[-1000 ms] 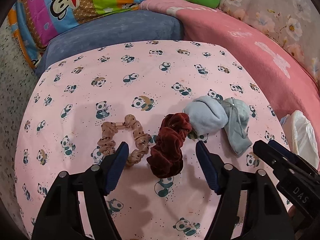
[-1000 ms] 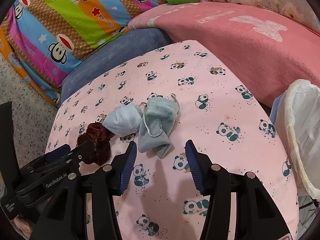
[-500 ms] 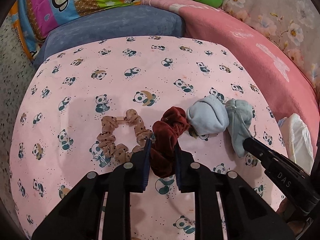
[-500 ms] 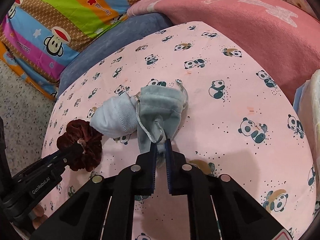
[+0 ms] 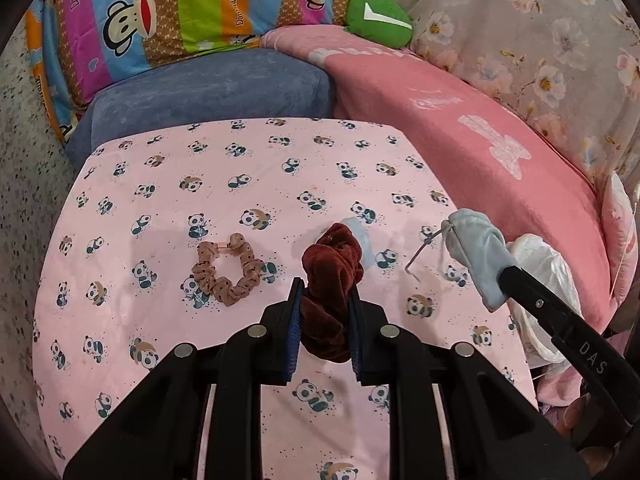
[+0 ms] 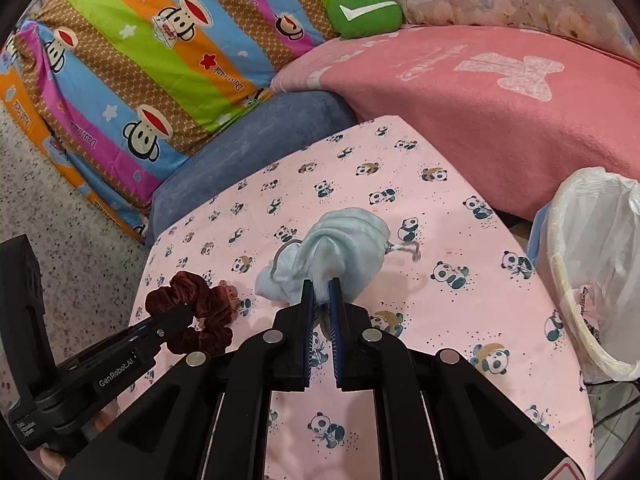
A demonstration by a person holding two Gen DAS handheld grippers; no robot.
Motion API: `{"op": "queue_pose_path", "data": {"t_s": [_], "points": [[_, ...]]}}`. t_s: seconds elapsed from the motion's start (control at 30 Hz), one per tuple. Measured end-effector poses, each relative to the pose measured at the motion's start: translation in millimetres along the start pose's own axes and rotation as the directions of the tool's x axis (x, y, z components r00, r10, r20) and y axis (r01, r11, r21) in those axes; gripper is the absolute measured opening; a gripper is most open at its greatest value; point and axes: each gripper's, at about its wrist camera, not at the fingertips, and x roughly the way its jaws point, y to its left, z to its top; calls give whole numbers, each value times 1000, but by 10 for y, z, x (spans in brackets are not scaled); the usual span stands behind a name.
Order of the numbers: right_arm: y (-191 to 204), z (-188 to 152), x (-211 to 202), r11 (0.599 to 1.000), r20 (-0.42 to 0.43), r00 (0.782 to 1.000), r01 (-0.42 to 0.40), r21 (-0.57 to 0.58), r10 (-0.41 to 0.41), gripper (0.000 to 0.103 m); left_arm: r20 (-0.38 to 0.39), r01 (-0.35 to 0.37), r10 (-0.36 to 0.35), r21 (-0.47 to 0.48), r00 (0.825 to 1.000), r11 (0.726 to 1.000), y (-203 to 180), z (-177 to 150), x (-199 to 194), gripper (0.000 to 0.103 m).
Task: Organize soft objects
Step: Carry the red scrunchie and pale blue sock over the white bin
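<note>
We see left gripper (image 5: 324, 300) jaws clamped on maroon scrunchie (image 5: 334, 264), centre frame; right gripper (image 6: 320, 298) jaws pinching pale-blue pouch (image 6: 344, 240).

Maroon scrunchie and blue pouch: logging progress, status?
Left hand-held gripper shut on maroon scrunchie. Right hand-held gripper shut on blue pouch. Tan scrunchie on panda cloth. Nothing in the way.
</note>
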Motion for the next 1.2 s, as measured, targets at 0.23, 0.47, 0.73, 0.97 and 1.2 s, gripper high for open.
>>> {"op": "queue_pose_path", "data": {"t_s": [0.23,0.47,0.73,0.97,1.2], "points": [[46,-30,-603,1000,90,996,9,4,-9,9,52,53,-55,35,997,998,-183,-80,-356,20],[53,-77,-1061,999,140,990,35,13,-37,9,79,99,-104,70,991,993,-338,-160,-592,20],[-78,-163,-1393,997,182,981,65,43,-72,9,80,126,-135,114,988,986,-564,-226,-680,20],[-405,-178,-1561,992,203,974,78,100,-97,9,61,128,-140,167,988,978,-868,-241,-621,20],[-823,-216,-1715,977,225,959,138,163,-173,9,25,160,-171,231,985,960,-1310,-247,-491,20]]}}
